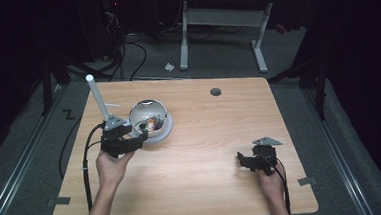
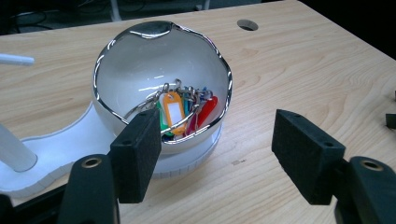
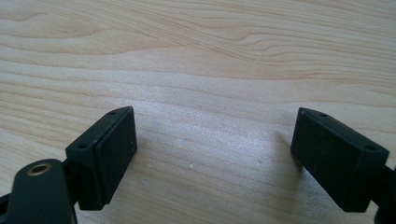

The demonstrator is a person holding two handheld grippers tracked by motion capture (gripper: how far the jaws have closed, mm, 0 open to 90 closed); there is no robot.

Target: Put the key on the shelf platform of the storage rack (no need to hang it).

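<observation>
Coloured key tags (image 2: 184,109) in shiny bowl (image 2: 140,60)

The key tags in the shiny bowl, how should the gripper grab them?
Probably by the orange tag, coming from above through the bowl's open mouth. It stands nearly upright on top of the bunch, so its flat sides suit two pads. The left gripper is open just in front of the bowl's rim.

Pale wooden table (image 1: 205,136) (round cable hole (image 1: 215,92) near far edge) under white base (image 2: 60,144) with shiny bowl (image 2: 140,70).
</observation>
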